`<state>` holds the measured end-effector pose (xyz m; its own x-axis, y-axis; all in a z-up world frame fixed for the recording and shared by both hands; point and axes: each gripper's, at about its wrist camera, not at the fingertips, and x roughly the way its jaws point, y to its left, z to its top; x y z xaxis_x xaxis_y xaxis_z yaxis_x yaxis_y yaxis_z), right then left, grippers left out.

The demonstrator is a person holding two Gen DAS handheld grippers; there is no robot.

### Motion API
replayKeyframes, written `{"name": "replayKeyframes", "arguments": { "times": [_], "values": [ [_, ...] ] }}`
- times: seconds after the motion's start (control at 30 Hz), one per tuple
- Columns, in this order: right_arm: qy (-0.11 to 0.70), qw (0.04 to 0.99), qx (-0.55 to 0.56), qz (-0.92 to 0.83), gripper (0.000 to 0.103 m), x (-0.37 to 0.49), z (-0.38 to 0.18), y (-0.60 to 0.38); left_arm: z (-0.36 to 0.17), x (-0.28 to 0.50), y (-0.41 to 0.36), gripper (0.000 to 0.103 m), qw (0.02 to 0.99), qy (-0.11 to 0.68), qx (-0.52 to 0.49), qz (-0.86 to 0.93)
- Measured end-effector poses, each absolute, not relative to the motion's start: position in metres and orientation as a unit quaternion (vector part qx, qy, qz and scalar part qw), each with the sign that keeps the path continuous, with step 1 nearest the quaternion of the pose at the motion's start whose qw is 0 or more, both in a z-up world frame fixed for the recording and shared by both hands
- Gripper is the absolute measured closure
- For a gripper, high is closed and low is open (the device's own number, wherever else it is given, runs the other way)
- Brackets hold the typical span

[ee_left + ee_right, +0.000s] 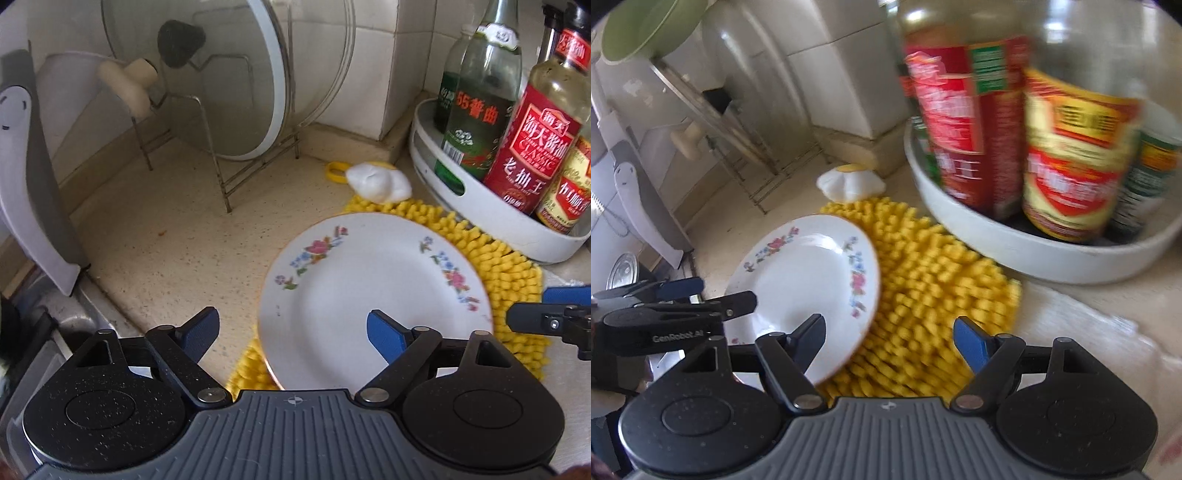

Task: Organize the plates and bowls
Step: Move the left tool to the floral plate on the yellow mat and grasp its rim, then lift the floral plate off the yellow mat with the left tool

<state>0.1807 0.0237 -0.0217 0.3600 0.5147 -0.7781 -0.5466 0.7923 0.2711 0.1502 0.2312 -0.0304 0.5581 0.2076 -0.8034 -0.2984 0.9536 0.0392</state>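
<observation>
Plate [373, 299] on the yellow mat [509, 273], floral rim, face up, and both grippers are closing in on it. From the left wrist view the plate sits at about one o'clock off the left gripper [291, 332]; the right finger [388, 334] already hangs over the plate's near rim while the left finger [199, 332] is out over bare counter [166, 236]. Jaws wide apart, nothing between them.

Over to the right gripper [890, 343]: also spread open and empty. From there the plate [809, 280] lies at eleven o'clock, its left finger [812, 339] over the near edge, its right finger [971, 343] over the mat [923, 280]. A round plate has no long axis to speak of, so it all turns on which rim is reachable, and the side over the mat looks slightly raised in the right view.

Left looks the nearer hand, with the plate almost square ahead; the right comes in from three o'clock, level and low. The wire rack [229, 147] with its glass lids [229, 74] waits at eleven o'clock, the likely home for this plate. The white tray [480, 210] of sauce bottles [532, 147] crowds the right hand's side, so a lift wants care there.
</observation>
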Motion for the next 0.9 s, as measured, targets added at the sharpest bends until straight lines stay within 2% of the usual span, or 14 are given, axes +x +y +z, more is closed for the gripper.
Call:
{"name": "replayKeyframes", "arguments": {
  "times": [0.17, 0.53, 0.6, 0.67, 0.73, 0.9],
  "values": [
    [0.487, 0.810, -0.018, 0.327, 0.011, 0.188, -0.035, 0.043, -0.036, 0.158, 0.243, 0.020, 0.878, 0.458, -0.059, 0.125],
    [0.503, 0.789, 0.011, 0.353, 0.011, 0.194, -0.046, 0.058, -0.045, 0.176, 0.244, 0.022, 0.877, 0.468, -0.081, 0.071],
    [0.505, 0.787, 0.018, 0.353, 0.014, 0.195, -0.046, 0.056, -0.046, 0.177, 0.243, 0.021, 0.878, 0.467, -0.079, 0.069],
    [0.504, 0.786, 0.022, 0.358, 0.024, 0.192, -0.041, 0.052, -0.045, 0.175, 0.243, 0.022, 0.878, 0.466, -0.080, 0.070],
    [0.499, 0.783, 0.015, 0.371, 0.028, 0.189, -0.037, 0.051, -0.045, 0.172, 0.244, 0.022, 0.879, 0.466, -0.079, 0.065],
    [0.500, 0.784, 0.029, 0.367, 0.032, 0.186, -0.038, 0.048, -0.044, 0.169, 0.248, 0.024, 0.879, 0.466, -0.083, 0.058]
  ]
}}
